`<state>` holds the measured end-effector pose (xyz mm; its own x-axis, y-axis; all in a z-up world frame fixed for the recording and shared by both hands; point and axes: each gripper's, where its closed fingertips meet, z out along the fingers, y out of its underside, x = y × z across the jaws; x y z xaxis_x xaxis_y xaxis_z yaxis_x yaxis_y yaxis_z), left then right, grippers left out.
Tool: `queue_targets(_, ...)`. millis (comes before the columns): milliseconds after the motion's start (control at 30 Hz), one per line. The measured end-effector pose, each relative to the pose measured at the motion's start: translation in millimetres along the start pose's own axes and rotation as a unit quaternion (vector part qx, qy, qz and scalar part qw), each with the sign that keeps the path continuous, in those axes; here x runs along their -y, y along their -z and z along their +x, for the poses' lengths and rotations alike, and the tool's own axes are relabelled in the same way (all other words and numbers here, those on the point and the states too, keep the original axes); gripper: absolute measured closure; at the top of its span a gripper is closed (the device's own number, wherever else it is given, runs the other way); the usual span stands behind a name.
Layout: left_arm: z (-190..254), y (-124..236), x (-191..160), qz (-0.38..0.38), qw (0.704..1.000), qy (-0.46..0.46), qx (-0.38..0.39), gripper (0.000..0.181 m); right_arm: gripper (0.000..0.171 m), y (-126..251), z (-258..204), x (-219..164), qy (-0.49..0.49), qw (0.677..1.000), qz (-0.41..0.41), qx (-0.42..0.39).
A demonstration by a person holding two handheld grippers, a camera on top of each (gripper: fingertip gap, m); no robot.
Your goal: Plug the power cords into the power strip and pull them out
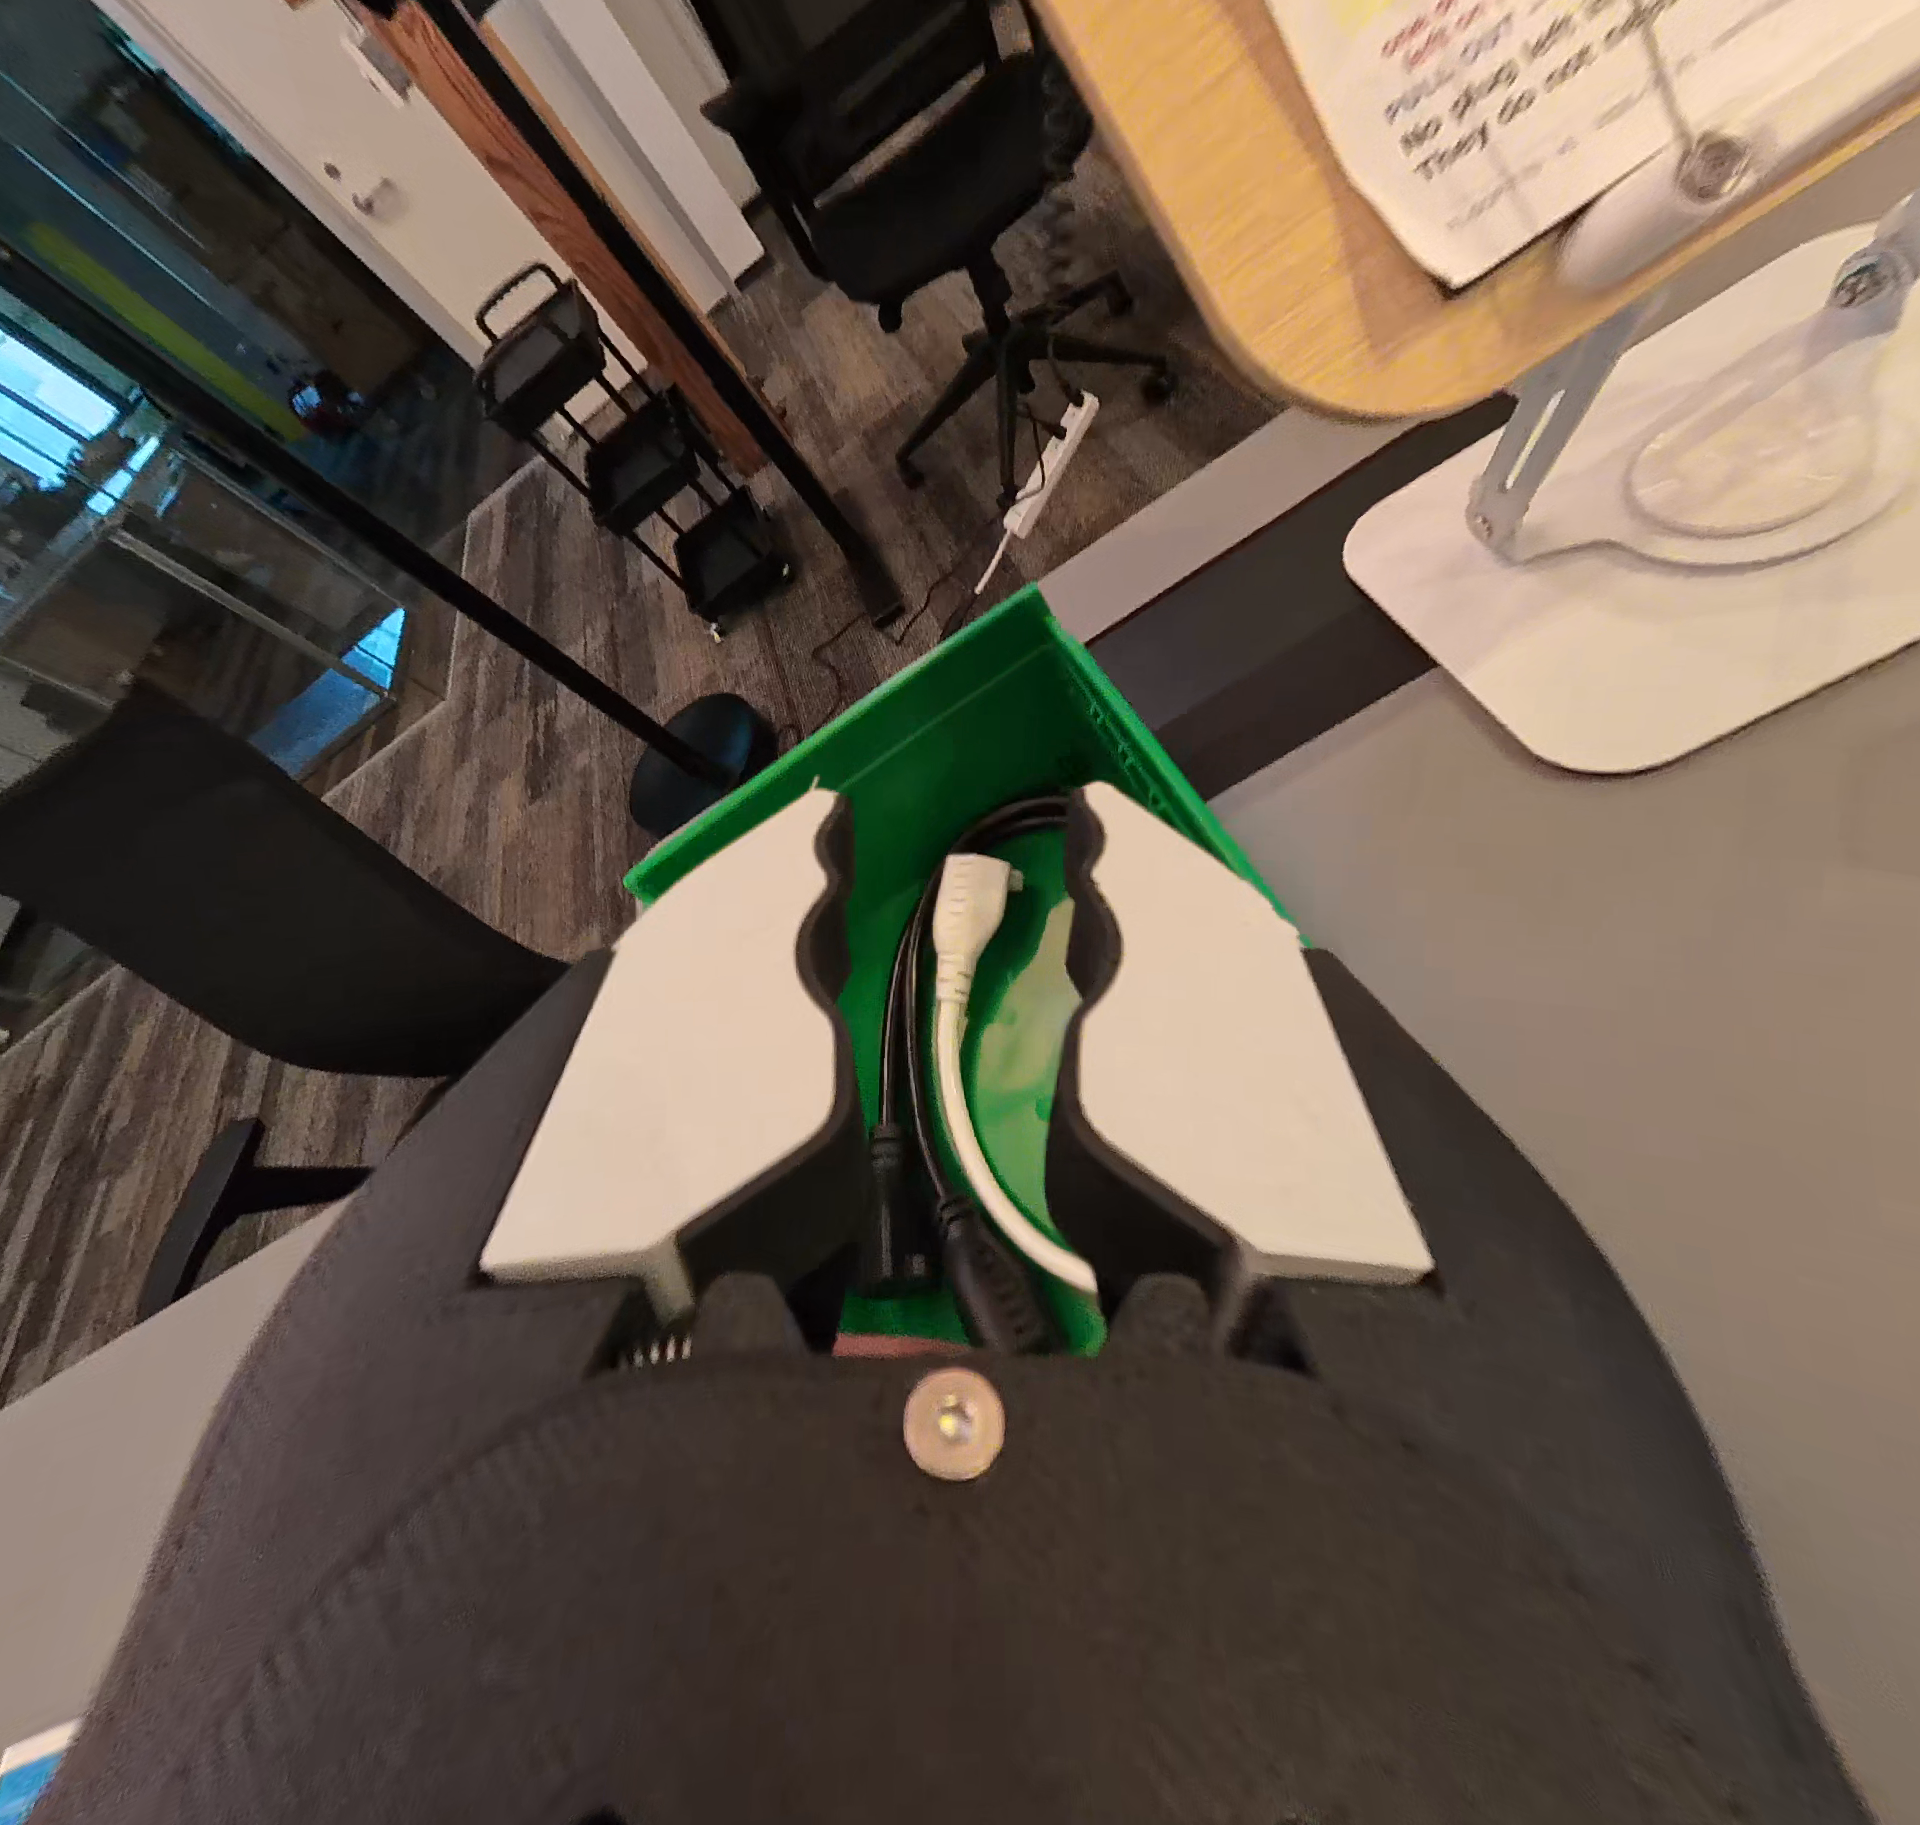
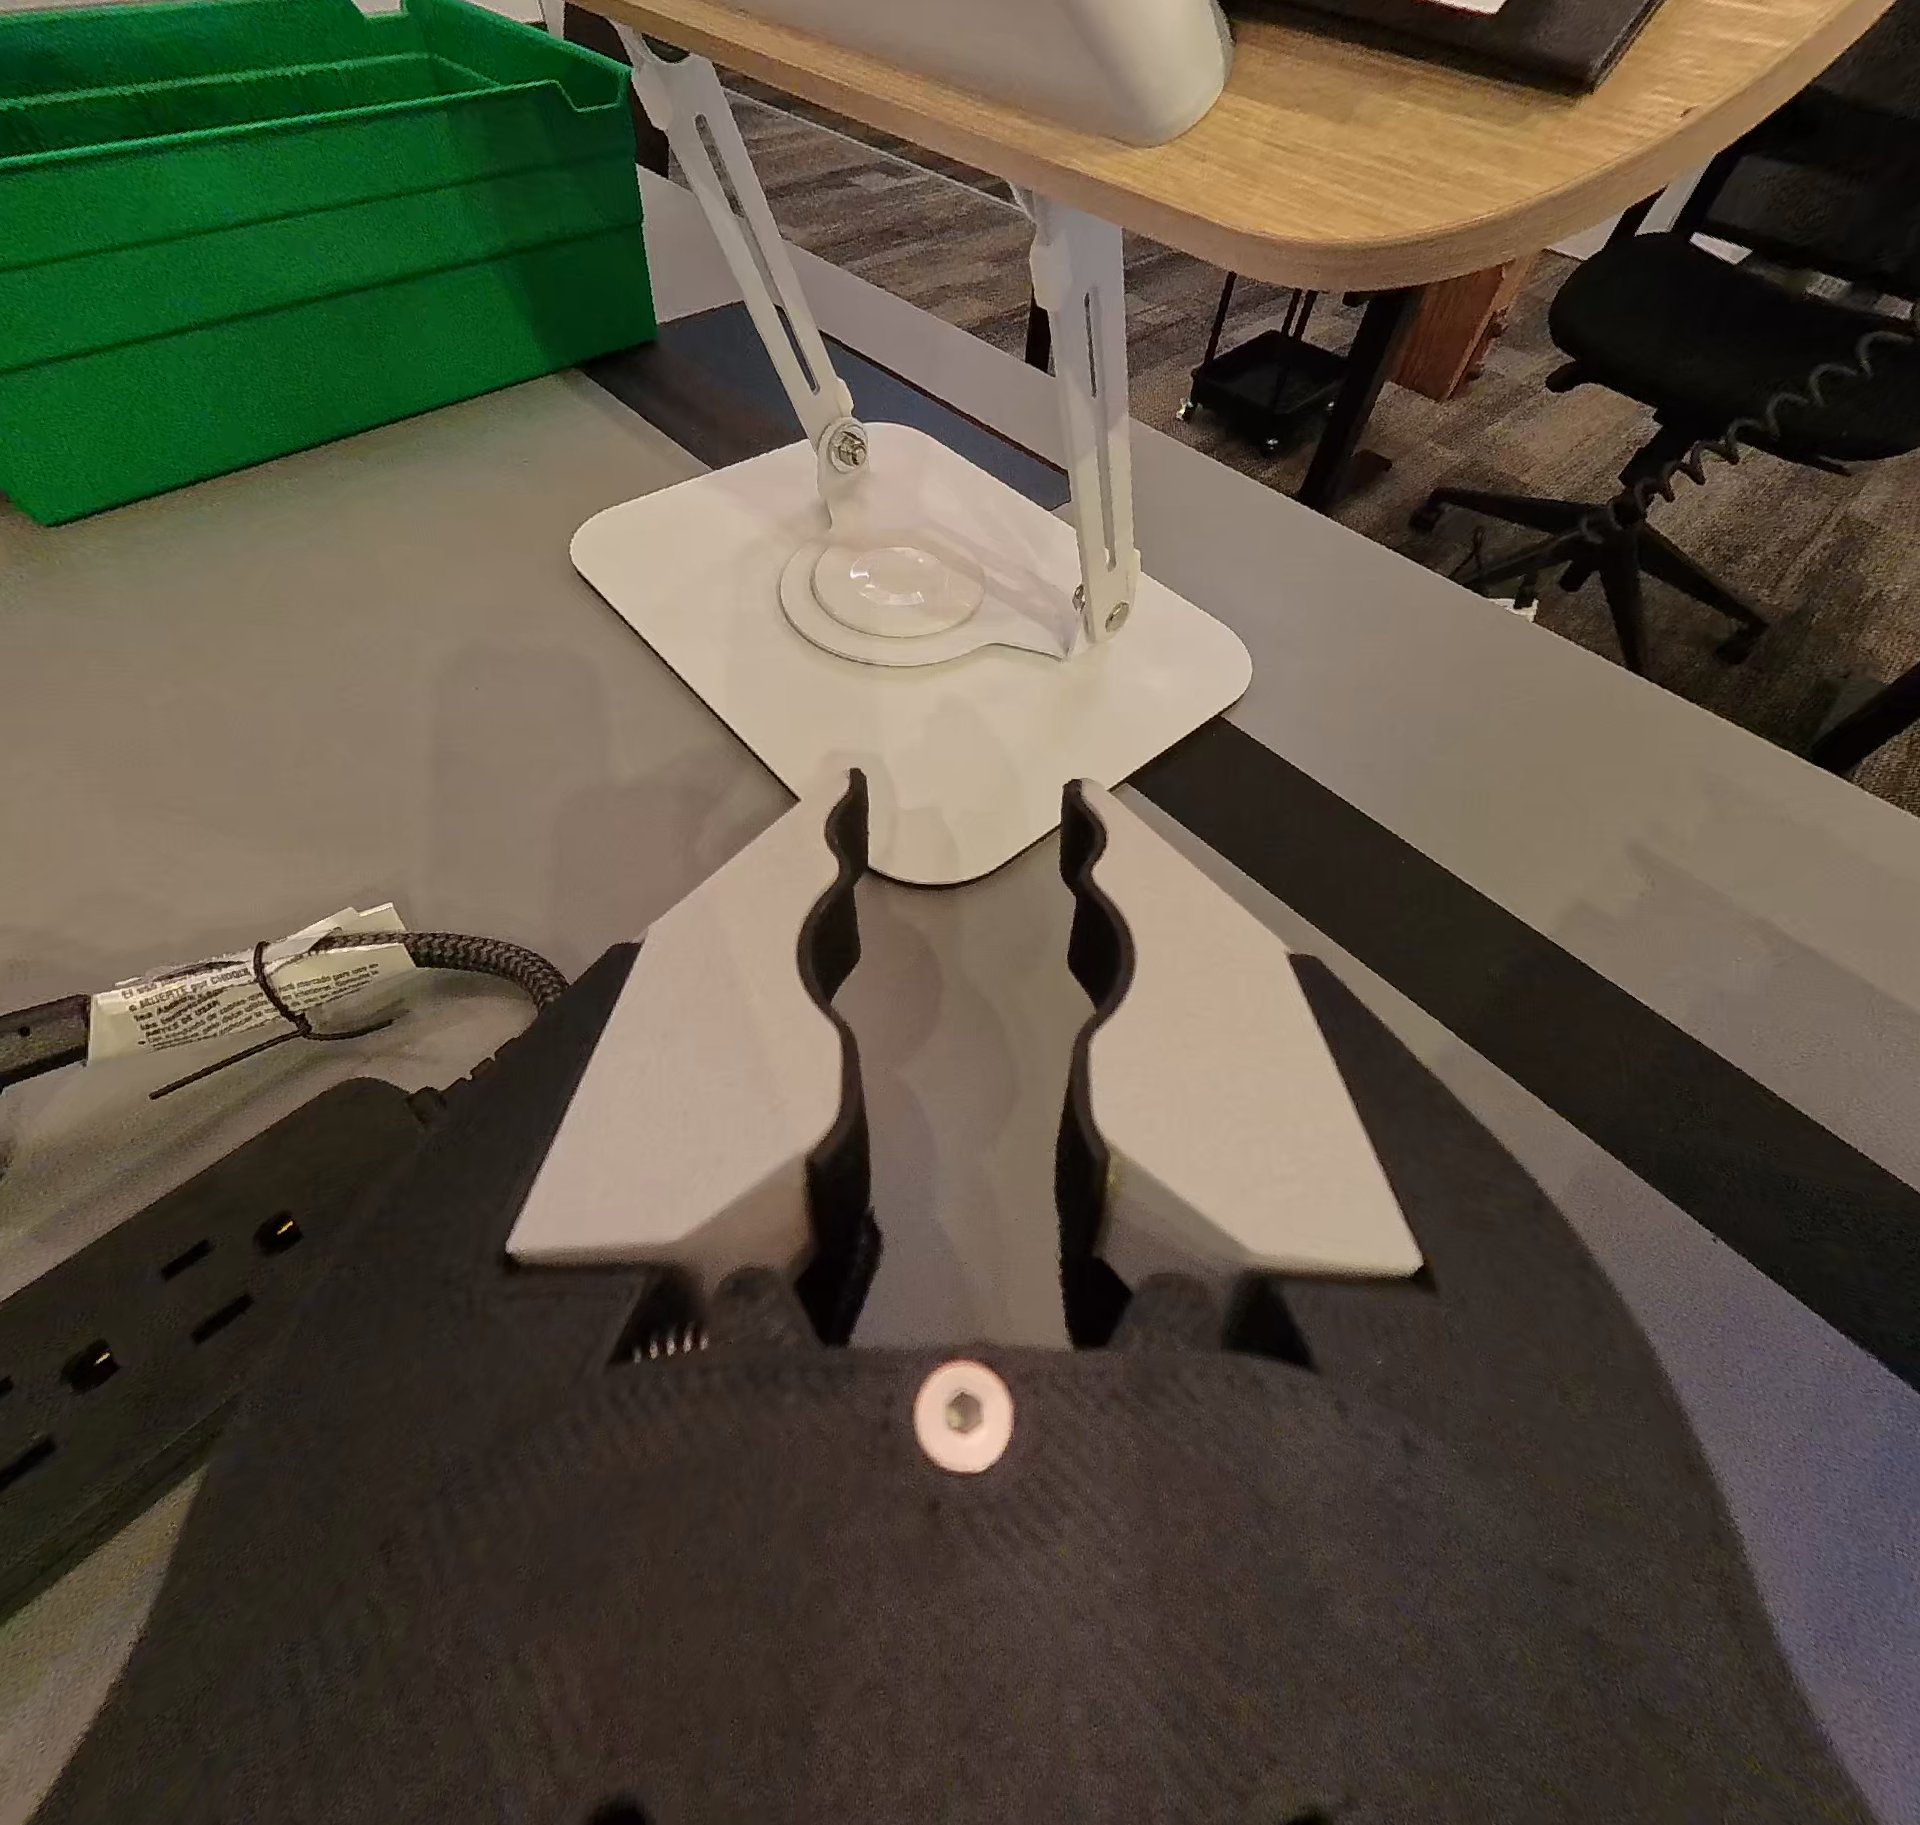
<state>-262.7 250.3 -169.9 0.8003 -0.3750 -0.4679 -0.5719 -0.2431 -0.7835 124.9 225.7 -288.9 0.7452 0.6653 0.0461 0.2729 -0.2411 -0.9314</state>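
The left gripper (image 1: 961, 840) hangs with jaws apart over a green plastic bin (image 1: 935, 726) holding a white power cord (image 1: 961, 954) and what look like two black cords (image 1: 904, 1006). The right gripper (image 2: 961, 809), jaws parted and empty, hovers beside the black power strip (image 2: 156, 1297) on the grey table (image 2: 312, 695).

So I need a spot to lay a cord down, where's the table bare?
Bare grey table lies between the green bin, the white stand base and the power strip. Inside the bin it is crowded with black and white cords.
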Motion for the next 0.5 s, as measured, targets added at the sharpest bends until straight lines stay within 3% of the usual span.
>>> queue_targets(500, 2, -12, -47, -0.087, 0.995, 0.013, -0.046, 0.142, 0.136, 0, -1, 0, 0.000, 1.000, 0.000, 0.002)
